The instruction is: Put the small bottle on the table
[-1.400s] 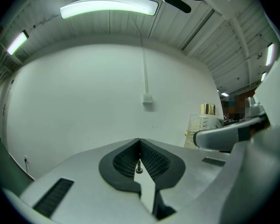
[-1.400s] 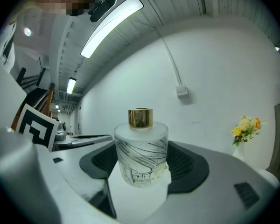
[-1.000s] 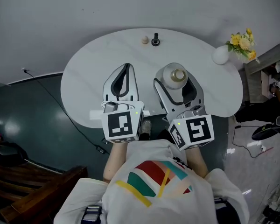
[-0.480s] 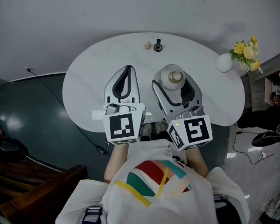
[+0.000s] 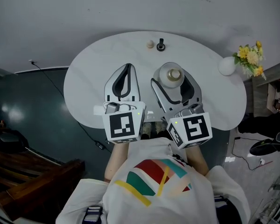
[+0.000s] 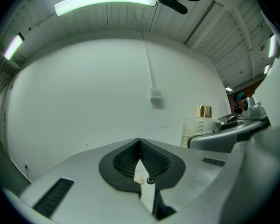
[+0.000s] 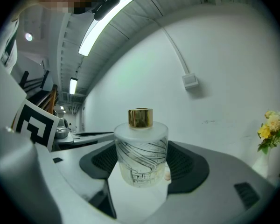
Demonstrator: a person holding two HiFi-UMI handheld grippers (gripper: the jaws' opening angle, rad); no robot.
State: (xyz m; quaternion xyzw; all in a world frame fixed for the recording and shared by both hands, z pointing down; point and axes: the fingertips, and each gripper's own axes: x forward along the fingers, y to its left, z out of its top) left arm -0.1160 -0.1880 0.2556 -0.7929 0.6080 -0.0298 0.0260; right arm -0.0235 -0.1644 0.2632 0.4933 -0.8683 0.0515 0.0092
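Right gripper view shows the right gripper [image 7: 142,167] clamped on the frosted body of the small bottle [image 7: 141,148], upright over the table [image 5: 93,78]; probably glass: stiff, slick, breakable, best held mid-body below the gold cap [image 7: 140,117]; left gripper [image 6: 140,143] closed, empty.

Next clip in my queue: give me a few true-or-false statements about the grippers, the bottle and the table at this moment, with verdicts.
The right gripper is closed on the small bottle. True.
The left gripper has its jaws wide apart. False: they are together, with nothing between them.
The bottle has a gold cap. True.
The vase of yellow flowers stands at the person's left side of the table. False: it stands at the right edge.
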